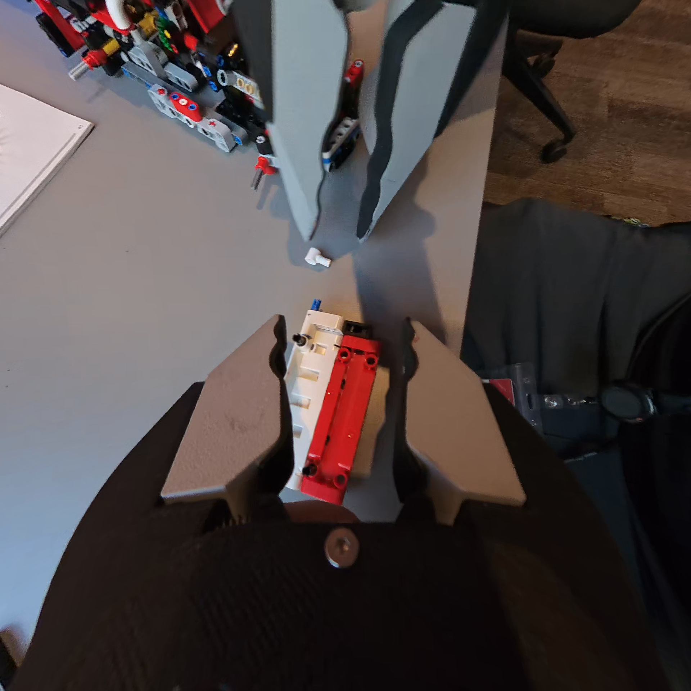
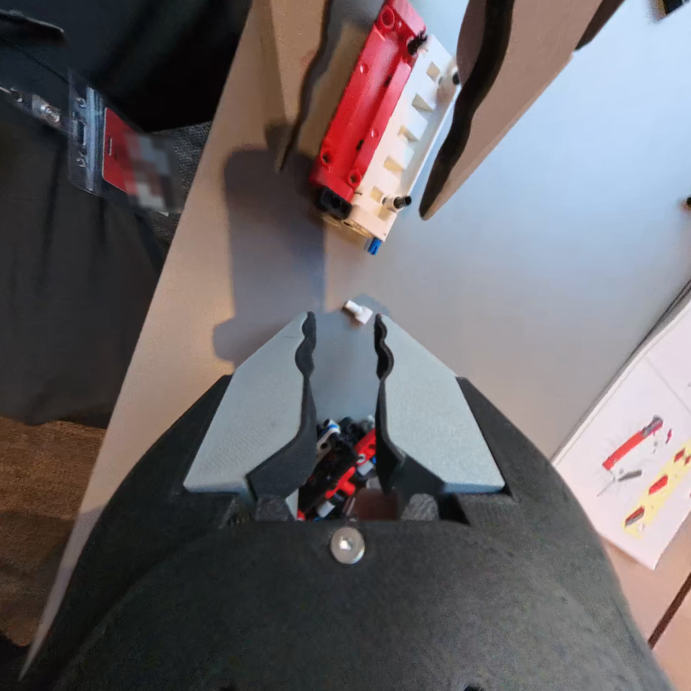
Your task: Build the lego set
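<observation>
A red and white panel assembly (image 1: 332, 404) lies flat on the grey table (image 1: 149, 299) near its right edge. My left gripper (image 1: 342, 325) is open and straddles it; the left finger is against the white side and the right finger is clear of the red side. The assembly also shows in the right wrist view (image 2: 377, 127). A small white connector (image 1: 318, 258) lies loose on the table. My right gripper (image 2: 344, 318) is open and empty, with its tips just short of the connector (image 2: 357, 312). It comes in from the top of the left wrist view (image 1: 336, 233).
A large red, black and grey model (image 1: 149, 56) stands at the far left. A smaller black and red sub-assembly (image 1: 342, 138) lies under my right gripper. An instruction booklet (image 1: 30, 149) lies at the left. The table edge (image 1: 478, 224) borders a person's lap and a chair (image 1: 542, 93). My right fingertips sit around 6 cm from my left ones.
</observation>
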`<state>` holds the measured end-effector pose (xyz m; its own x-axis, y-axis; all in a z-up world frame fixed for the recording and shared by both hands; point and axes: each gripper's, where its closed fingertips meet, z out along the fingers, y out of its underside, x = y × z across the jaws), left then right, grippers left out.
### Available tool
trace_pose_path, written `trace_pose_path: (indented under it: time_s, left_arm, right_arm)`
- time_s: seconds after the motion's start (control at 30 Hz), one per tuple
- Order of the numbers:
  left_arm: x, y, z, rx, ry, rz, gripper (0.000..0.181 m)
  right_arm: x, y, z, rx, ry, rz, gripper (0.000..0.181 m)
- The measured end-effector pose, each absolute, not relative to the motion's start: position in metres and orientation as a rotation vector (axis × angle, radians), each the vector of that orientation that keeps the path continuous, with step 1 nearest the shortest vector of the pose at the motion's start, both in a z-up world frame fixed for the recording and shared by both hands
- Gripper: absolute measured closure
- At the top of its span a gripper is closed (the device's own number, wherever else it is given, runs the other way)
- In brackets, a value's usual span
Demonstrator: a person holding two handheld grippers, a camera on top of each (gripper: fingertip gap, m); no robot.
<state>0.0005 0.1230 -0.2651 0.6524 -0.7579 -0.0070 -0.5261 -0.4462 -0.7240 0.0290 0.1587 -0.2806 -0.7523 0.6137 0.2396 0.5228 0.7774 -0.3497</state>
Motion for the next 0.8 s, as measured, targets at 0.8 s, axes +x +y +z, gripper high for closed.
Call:
trace_pose_path:
  time_s: [0.8]
  left_arm:
    - [-0.012,0.116,-0.277,-2.198,1.064,-0.382,0.114]
  right_arm:
    - [0.029,0.166,-0.286,-0.925,-2.651,0.374,0.156]
